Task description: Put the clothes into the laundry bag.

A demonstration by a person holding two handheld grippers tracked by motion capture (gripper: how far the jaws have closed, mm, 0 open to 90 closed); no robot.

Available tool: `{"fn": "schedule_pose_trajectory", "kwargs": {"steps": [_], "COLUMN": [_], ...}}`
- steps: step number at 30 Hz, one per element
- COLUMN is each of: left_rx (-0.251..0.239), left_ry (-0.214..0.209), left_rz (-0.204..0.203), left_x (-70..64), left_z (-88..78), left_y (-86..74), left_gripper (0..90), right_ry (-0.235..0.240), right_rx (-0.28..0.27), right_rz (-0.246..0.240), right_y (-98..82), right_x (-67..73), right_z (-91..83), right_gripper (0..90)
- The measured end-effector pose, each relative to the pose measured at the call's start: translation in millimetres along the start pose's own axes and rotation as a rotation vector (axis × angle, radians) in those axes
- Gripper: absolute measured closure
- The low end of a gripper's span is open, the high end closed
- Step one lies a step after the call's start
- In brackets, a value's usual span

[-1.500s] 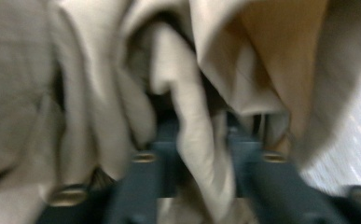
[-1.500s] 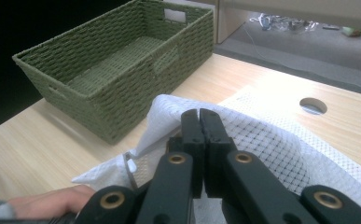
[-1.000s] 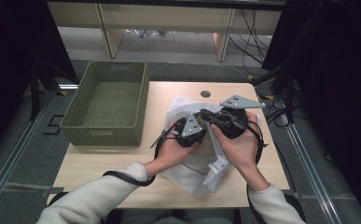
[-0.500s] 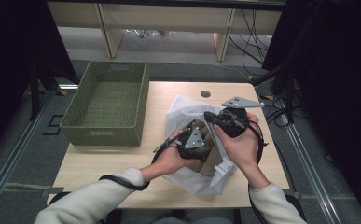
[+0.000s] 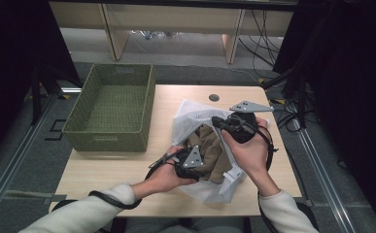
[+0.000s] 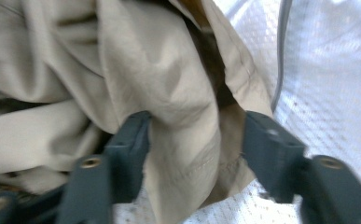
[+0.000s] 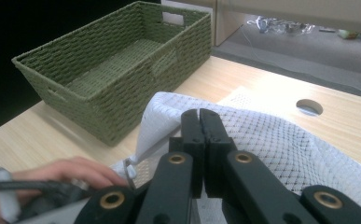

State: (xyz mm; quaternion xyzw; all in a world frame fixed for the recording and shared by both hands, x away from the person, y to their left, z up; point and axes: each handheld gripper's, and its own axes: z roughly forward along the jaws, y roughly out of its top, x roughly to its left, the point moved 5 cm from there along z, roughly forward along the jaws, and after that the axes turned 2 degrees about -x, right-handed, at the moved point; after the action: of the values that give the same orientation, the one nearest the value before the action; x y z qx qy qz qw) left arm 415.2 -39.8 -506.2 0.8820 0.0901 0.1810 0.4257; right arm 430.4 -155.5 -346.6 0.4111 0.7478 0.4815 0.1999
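A tan garment (image 5: 210,148) lies bunched inside the mouth of a white mesh bag (image 5: 195,114) on the right half of the wooden table (image 5: 112,170), its folds spilling toward the person's side. In the left gripper view the same beige cloth (image 6: 169,93) fills the space ahead, and a fold of it hangs between the two black jaws, which stand apart on either side of it without pinching; they have just been opening and then easing slightly inward. The left gripper (image 5: 188,160) sits low at the near edge of the garment, held in the left hand (image 5: 163,177). The right gripper (image 5: 224,124) hovers at the far right side of the bag, in the right hand (image 5: 248,150), its jaws pressed together; in the right gripper view they close over the bag's upper edge (image 7: 262,130), though whether mesh is caught between them cannot be told. A green woven basket (image 5: 93,131) stands on the left part of the table, well apart from the bag, and a round hole (image 5: 213,97) marks the tabletop beyond the bag
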Motion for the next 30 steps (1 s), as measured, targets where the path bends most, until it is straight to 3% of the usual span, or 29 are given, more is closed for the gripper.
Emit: {"fn": "schedule_pose_trajectory", "kwargs": {"steps": [3,4,5,8,9,11,12,15,16,21,22,24,25,26,29,30], "left_rx": [0.019,0.024,-0.012,0.003,0.004,-0.003,0.003,-0.052,-0.067,-0.162,-0.176,-0.204,-0.169,-0.154,-0.125,-0.130], "left_ry": [0.001,-0.026,0.001,0.000,-0.005,-0.034,-0.045,-0.054,-0.044,0.021,0.042,0.036,0.043,0.014,-0.031,-0.029], "left_rz": [-0.001,-0.011,-0.053,-0.063,-0.075,-0.121,-0.125,-0.153,-0.157,-0.156,-0.188,-0.206,-0.183,-0.167,-0.163,-0.165], "left_x": [-2.2,-4.2,-5.1,-2.6,-2.5,-4.8,-5.6,-4.8,-3.2,8.4,8.8,9.8,10.5,8.6,0.8,-1.1], "left_z": [8.6,11.1,14.7,19.5,21.3,25.7,27.4,31.7,31.8,32.2,34.2,41.8,44.4,48.6,56.3,56.9], "left_y": [0.2,0.1,2.0,2.6,3.2,5.7,7.3,19.8,25.1,52.9,56.2,57.8,54.5,51.5,42.0,39.9], "left_gripper": [57.9,61.8,66.6,80.3,83.1,88.1,88.7,89.1,89.1,89.1,89.1,88.8,88.3,86.6,74.6,70.0], "right_ry": [-0.004,0.002,0.003,0.005,0.011,0.010,0.008,-0.001,0.010,0.011,0.007,0.014,0.019,0.012,0.005,0.010], "right_rx": [-0.004,0.000,0.001,-0.002,-0.001,-0.008,-0.009,-0.024,-0.024,-0.060,-0.063,-0.059,-0.057,-0.059,-0.048,-0.048], "right_rz": [-0.016,-0.017,-0.013,-0.028,-0.005,-0.033,-0.015,-0.031,-0.015,-0.043,-0.048,-0.034,-0.036,-0.028,-0.030,-0.024], "right_y": [-0.5,-0.8,-0.9,-0.3,-0.5,1.0,1.4,4.4,5.4,11.3,11.9,11.9,11.6,10.9,8.3,7.2], "right_x": [-0.5,-0.2,0.2,0.5,2.5,1.8,3.5,4.6,7.1,10.6,10.5,10.7,9.9,8.6,4.4,3.7], "right_z": [1.0,1.6,1.3,1.3,1.3,0.6,0.3,-3.0,-4.1,-9.9,-11.1,-12.5,-12.3,-11.9,-10.7,-9.9], "right_gripper": [90.0,90.0,90.0,90.0,90.0,90.0,90.0,90.0,90.0,90.0,90.0,90.0,90.0,90.0,90.0,90.0]}}
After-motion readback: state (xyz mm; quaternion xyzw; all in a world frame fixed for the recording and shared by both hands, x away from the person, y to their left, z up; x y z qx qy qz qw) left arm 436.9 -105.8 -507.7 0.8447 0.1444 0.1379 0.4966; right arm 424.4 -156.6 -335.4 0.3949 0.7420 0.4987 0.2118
